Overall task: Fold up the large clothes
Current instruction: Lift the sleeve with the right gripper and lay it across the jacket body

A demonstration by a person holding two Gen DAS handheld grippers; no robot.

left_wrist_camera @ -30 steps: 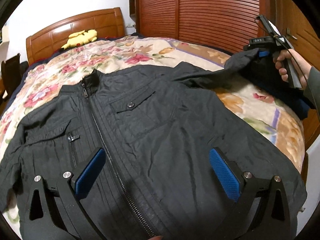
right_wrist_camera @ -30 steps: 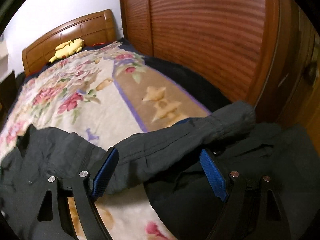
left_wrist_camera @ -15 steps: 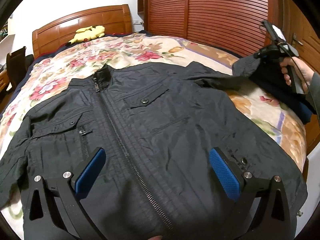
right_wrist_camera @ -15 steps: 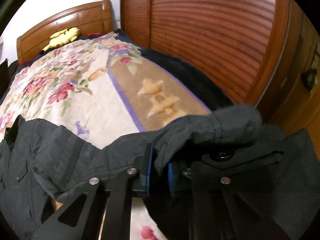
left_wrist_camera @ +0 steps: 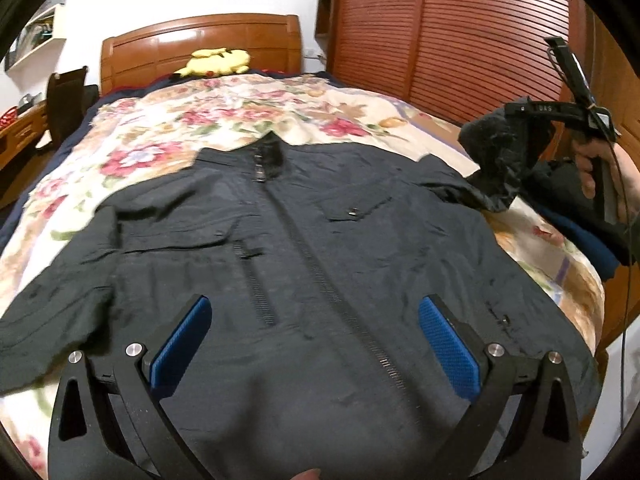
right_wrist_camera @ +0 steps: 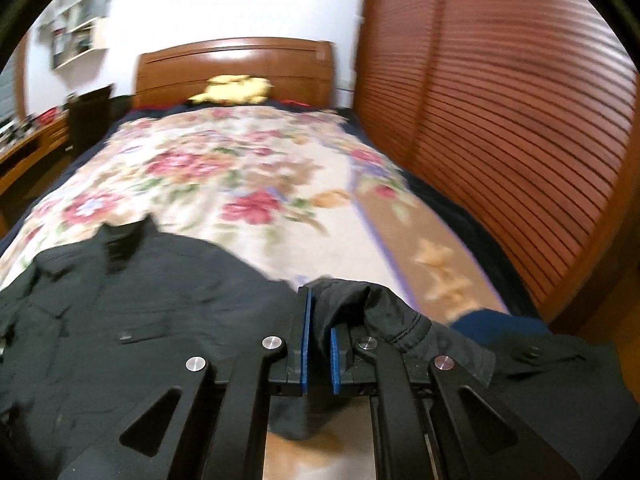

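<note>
Lying front-up with its zip closed, the black jacket (left_wrist_camera: 312,264) is spread across the near half of the bed, collar toward the headboard. Its right sleeve (left_wrist_camera: 500,156) is lifted off the cover at the right edge, pinched near the cuff by the right gripper (right_wrist_camera: 319,334), whose blue pads have come nearly together on a fold of the cloth. A second ago those pads stood wide apart around the sleeve, and half a second ago they had just closed; now the sleeve end hangs raised and bunched from them, with the view swung toward the jacket's body. That suggests the first fold is under way: the sleeve is probably about to be carried left, across the chest. The left sleeve (left_wrist_camera: 52,308) lies flat out to the left, not yet folded. The left gripper (left_wrist_camera: 316,344) hovers over the hem with its pads spread wide and nothing between them; over the last second it has pulled back toward the near edge, so more of the jacket shows.

Under the jacket is a cream bedcover with red flowers (left_wrist_camera: 224,108), and a dark blue cloth (right_wrist_camera: 492,320) shows at the right edge of the bed. A yellow plush toy (left_wrist_camera: 218,62) sits against the wooden headboard (left_wrist_camera: 160,46). A slatted wooden wardrobe (right_wrist_camera: 520,120) stands close along the right side, a white wall lies beyond, and a desk with a dark chair (left_wrist_camera: 66,100) is at far left.
</note>
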